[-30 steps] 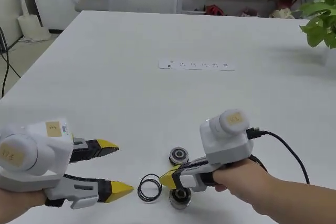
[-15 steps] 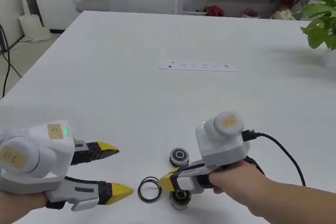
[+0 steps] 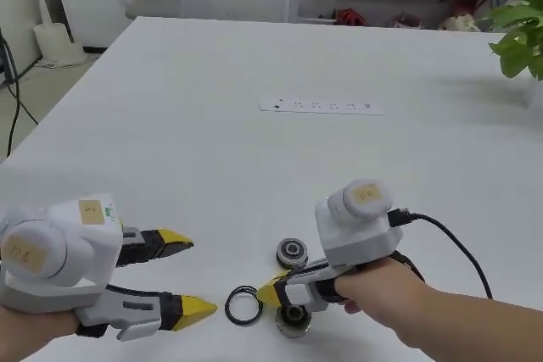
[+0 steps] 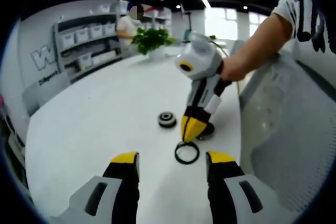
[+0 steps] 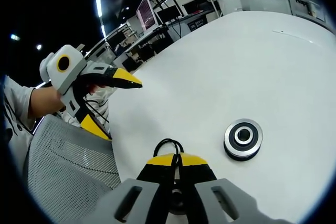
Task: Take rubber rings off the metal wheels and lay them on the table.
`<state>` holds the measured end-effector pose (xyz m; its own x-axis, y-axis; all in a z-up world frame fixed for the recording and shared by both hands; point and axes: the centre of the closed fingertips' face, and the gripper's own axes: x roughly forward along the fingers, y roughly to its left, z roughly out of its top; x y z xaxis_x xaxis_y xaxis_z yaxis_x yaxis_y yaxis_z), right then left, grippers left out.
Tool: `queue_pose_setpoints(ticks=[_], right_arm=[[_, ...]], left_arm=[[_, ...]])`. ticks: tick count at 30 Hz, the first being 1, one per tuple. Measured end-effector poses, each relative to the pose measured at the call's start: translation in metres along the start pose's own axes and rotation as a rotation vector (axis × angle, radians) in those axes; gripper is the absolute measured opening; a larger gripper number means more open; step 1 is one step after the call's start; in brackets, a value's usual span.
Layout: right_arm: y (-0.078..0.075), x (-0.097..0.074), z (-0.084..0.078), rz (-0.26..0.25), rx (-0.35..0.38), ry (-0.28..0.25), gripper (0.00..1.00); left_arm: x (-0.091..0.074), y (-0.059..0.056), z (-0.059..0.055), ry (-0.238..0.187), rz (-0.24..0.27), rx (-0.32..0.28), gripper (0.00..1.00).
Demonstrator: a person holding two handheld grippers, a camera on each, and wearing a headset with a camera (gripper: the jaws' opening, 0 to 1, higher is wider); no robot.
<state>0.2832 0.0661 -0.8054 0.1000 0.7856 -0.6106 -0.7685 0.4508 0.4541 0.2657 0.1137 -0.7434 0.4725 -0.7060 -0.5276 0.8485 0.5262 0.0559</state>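
Plainly the work sits low in the head view. The right tool (image 3: 270,292), white-bodied with yellow tips, has its jaws closed together and points toward the lower left. Its tips are at the edge of the thin black rubber rings (image 3: 243,305), which lie flat on the white desk (image 3: 254,150); whether it pinches the rubber I cannot tell. Under that tool's jaws rests a small round metal wheel (image 3: 293,318), probably placed close so that a ring drawn off it lands right beside it. A second metal wheel (image 3: 291,253), dark around its rim, stands just above in the frame, apart from both tools, and seemingly wears its rubber and waits its turn. The left tool (image 3: 188,273), at the lower left of the frame, is held with its jaws wide apart, facing the rings and near them, likely ready to steady a wheel or take the rubber. In the left gripper view the rings lie between its yellow tips and the right tool's.
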Motion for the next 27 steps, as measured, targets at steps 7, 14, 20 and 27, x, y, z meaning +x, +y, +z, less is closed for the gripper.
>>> queue_pose_setpoints(ticks=[7, 14, 20, 27], right_arm=[[-0.001, 0.001, 0.000, 0.002, 0.008, -0.002, 0.03], [0.001, -0.003, 0.005, 0.011, 0.006, -0.021, 0.06], [0.000, -0.009, 0.012, 0.009, 0.006, -0.047, 0.08], [0.001, -0.016, 0.018, 0.008, -0.003, -0.079, 0.12]], left_arm=[[0.001, 0.001, 0.000, 0.000, 0.001, -0.001, 0.52], [0.002, 0.002, 0.001, 0.000, 0.001, -0.001, 0.52], [0.003, 0.003, 0.002, 0.001, -0.002, 0.001, 0.52], [0.006, 0.007, 0.004, 0.001, -0.002, 0.001, 0.52]])
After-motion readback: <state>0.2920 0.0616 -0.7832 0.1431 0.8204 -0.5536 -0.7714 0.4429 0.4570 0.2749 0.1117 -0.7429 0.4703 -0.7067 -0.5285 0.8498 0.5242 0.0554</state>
